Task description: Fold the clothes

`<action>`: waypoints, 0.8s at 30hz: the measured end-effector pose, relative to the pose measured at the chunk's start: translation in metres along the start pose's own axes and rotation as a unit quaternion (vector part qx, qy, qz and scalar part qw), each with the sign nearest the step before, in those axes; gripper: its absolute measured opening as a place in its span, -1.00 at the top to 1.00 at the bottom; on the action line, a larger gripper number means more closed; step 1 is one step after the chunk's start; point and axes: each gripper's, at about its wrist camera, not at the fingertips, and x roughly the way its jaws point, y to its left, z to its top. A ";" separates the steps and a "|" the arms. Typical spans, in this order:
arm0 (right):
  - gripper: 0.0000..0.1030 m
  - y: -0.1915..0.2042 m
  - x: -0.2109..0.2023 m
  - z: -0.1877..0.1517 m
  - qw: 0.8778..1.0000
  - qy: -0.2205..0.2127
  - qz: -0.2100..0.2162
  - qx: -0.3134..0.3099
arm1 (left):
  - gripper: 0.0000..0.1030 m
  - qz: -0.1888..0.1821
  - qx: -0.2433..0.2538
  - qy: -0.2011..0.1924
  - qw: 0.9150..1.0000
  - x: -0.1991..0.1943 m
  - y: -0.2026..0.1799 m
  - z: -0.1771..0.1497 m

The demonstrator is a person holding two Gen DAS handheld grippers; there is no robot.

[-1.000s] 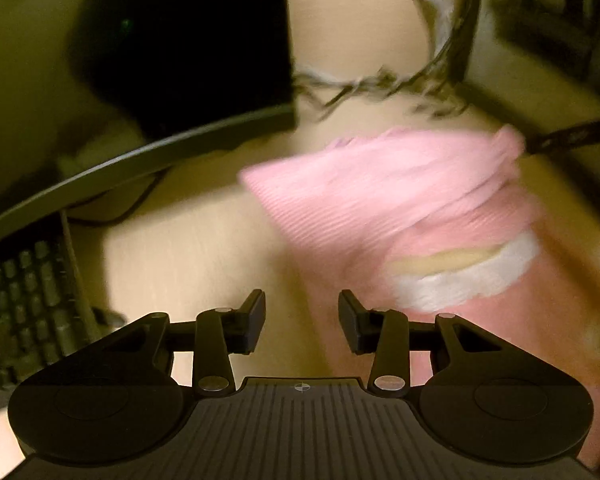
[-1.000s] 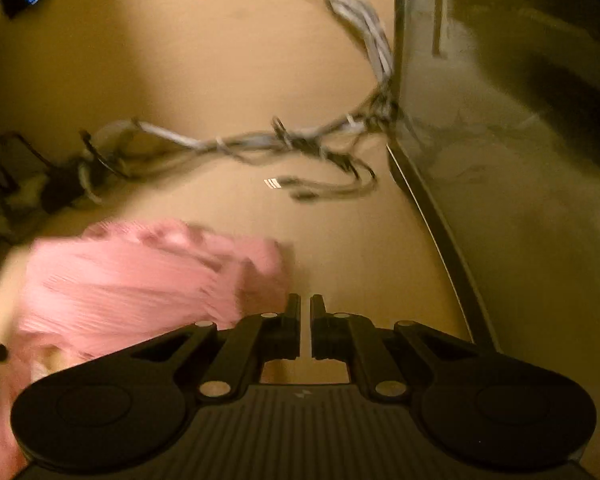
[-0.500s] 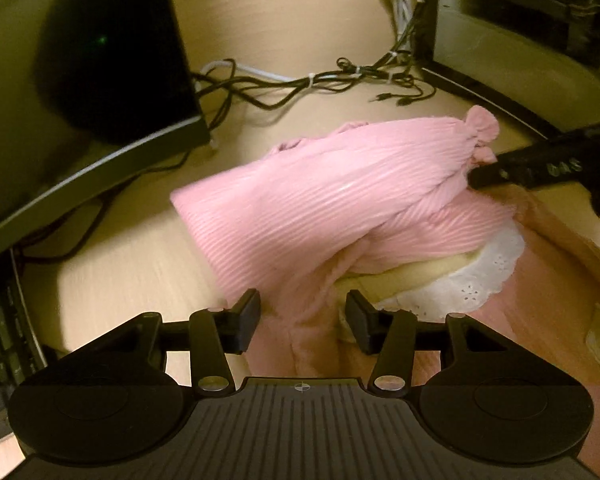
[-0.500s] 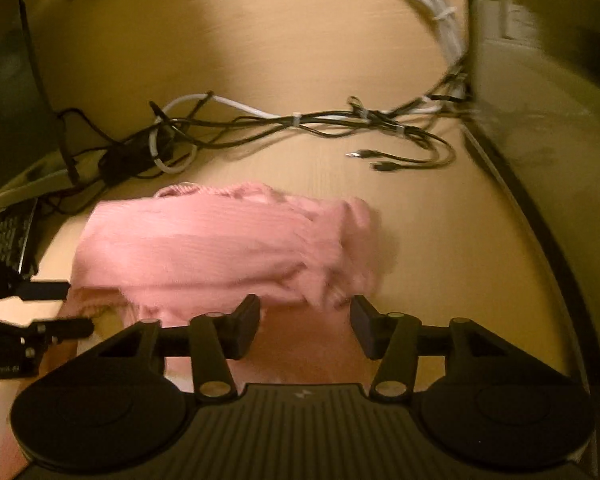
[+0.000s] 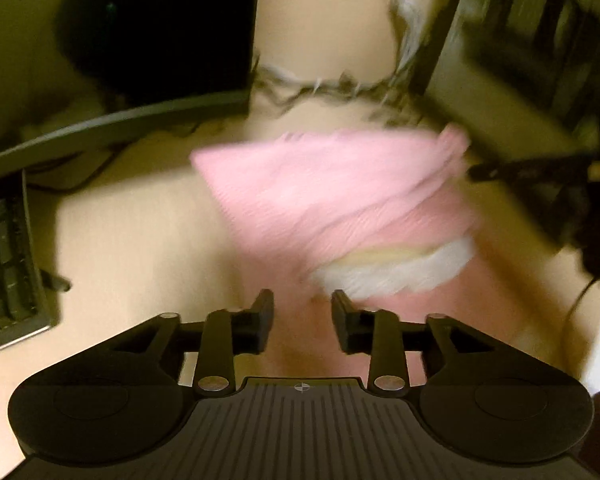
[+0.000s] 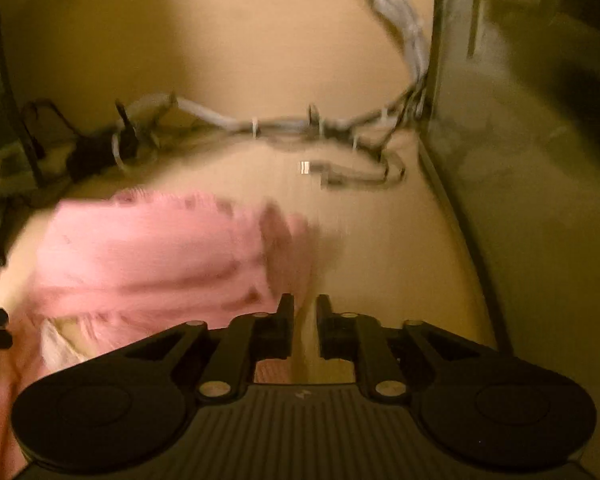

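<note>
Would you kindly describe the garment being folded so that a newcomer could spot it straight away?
Start at the wooden desk, which has a keyboard on the left and a tangle of cables at the back. The garment lies bunched in the middle. It is the only pink thing there, ribbed, with a white lacy trim.

Left hand-held gripper (image 5: 301, 307) parted, right hand-held gripper (image 6: 305, 311) narrowly parted

place: home office desk | cues: monitor (image 5: 156, 28), keyboard (image 5: 4, 264), cables (image 6: 284, 124)
</note>
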 end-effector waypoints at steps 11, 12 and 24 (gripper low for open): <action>0.22 0.017 0.058 -0.013 0.997 0.066 0.027 0.002 | -0.16 -0.003 -0.166 -0.002 0.986 0.074 0.004 0.030; 0.22 0.015 0.067 -0.021 0.997 0.080 0.014 -0.008 | -0.16 0.005 -0.172 0.008 0.985 0.082 0.005 0.027; 0.09 0.050 0.100 0.031 0.994 0.046 0.055 -0.087 | -0.40 -0.015 -0.202 -0.004 0.979 0.059 0.014 0.017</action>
